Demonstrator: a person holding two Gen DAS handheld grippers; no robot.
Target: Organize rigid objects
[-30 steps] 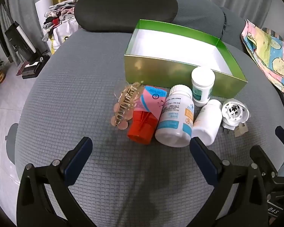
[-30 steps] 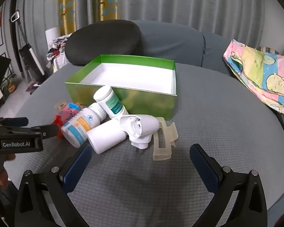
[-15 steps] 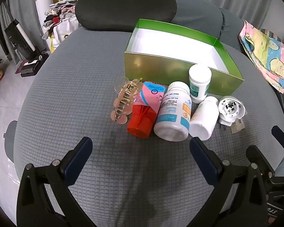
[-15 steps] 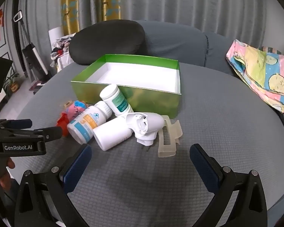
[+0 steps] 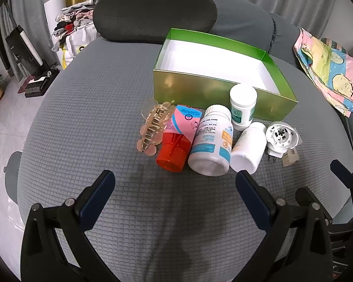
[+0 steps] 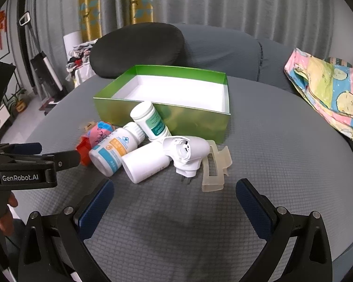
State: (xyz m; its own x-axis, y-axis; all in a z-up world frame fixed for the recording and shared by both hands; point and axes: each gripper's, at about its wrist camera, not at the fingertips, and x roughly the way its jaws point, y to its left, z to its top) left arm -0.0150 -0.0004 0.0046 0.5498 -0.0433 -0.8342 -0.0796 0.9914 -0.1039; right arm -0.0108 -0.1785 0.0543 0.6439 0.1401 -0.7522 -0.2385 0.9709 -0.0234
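Lying beyond both open jaws: bottles (image 5: 210, 141) beside box (image 5: 195, 89).

Grey quilted sofa seat (image 5: 87, 108) carrying it all: green box (image 5: 214, 94), 3 white bottles, pink tube (image 5: 176, 138), 2 hair clips, white plug-in device (image 6: 188, 152), patterned cloth (image 6: 329, 94), dark cushion (image 5: 153, 11).

3 white bottles (image 6: 145, 164), plug (image 6: 187, 154), clip (image 6: 215, 165) before empty green box (image 6: 171, 115).
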